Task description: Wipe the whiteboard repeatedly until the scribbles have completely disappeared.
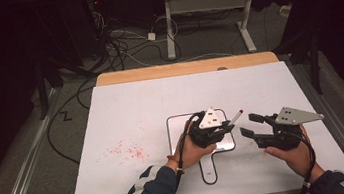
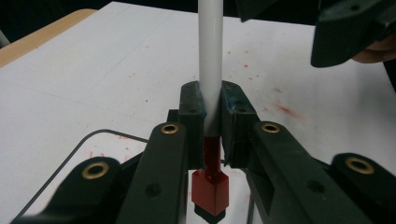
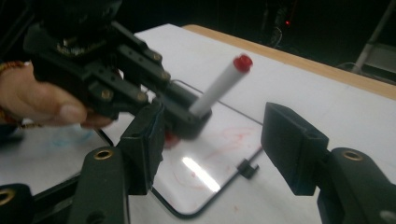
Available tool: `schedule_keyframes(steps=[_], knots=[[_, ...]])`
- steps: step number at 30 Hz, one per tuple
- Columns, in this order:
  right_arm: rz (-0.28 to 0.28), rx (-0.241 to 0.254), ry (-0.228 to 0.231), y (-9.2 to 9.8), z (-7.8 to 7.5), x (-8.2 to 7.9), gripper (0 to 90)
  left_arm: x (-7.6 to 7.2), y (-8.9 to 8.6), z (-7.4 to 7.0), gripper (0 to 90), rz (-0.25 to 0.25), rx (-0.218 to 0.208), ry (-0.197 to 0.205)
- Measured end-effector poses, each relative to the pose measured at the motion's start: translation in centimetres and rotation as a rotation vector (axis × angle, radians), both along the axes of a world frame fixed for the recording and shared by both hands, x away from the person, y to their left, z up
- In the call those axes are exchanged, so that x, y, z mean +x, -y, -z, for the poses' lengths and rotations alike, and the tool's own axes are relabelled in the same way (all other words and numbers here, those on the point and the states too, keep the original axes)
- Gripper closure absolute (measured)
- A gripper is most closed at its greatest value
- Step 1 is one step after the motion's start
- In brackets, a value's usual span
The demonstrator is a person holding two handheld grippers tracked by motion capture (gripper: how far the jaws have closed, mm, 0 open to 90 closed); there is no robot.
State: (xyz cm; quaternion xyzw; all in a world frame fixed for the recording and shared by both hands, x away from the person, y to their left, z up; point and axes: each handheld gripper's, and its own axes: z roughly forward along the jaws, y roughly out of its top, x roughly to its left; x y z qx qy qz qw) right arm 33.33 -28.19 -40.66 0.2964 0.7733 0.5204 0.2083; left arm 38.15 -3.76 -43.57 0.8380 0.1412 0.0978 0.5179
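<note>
– Where is the marker (image 1: 235, 118)?

– Up off the desk (image 1: 126, 113), clamped in the left gripper (image 1: 225, 127). In the left gripper view its fingers (image 2: 192, 109) are pressed together on the white barrel (image 2: 209, 60), right where the white meets the red end (image 2: 211, 186). The red part sticks out behind the fingers, the long white part ahead of them.

– Which way does it point?

– In the high view it slants up and to the right, toward the right gripper (image 1: 250, 124). In the right gripper view the far tip is red (image 3: 242, 62) and a bit blurred.

– And the right gripper?

– Its fingers (image 3: 292, 144) stand apart, with nothing between the pads. The marker's tip is near them but not touching. It is held above the desk, just beside the left one.

– What lies under them?

– A small whiteboard (image 1: 176, 126) with a dark rim and a handle toward the person, lying on the white sheet (image 1: 260, 90) that covers the desk. The left hand (image 1: 198, 149) hovers over it. In the right gripper view faint red strokes (image 3: 233, 135) show on the board.

– Anything else?

– Red specks (image 1: 126, 150) on the sheet, well to the left of the board.
</note>
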Motion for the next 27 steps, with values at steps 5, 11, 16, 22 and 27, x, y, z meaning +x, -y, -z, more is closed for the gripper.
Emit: schedule_keyframes(steps=[5,11,16,22,27], knots=[[-0.018,0.011,-0.006,-1.5,-0.3,0.4,43.6,-1.1,-0.2,-0.2,78.8,-0.002,-0.024,0.017],[-0.053,0.029,0.003,-2.8,-0.4,0.5,66.7,-1.8,-0.5,-0.2,78.8,0.01,-0.03,0.016],[-0.082,0.047,-0.024,-3.4,-0.6,1.0,80.7,-1.5,-1.2,-0.1,76.2,-0.035,-0.017,0.009],[-0.047,-0.022,-0.013,-5.0,-1.1,2.7,81.1,-2.0,-4.6,-0.3,36.9,-0.16,0.07,0.008],[-0.009,-0.104,-0.033,-5.9,-0.5,4.4,81.1,-4.1,-9.9,-0.6,24.9,-0.245,0.124,0.077]])
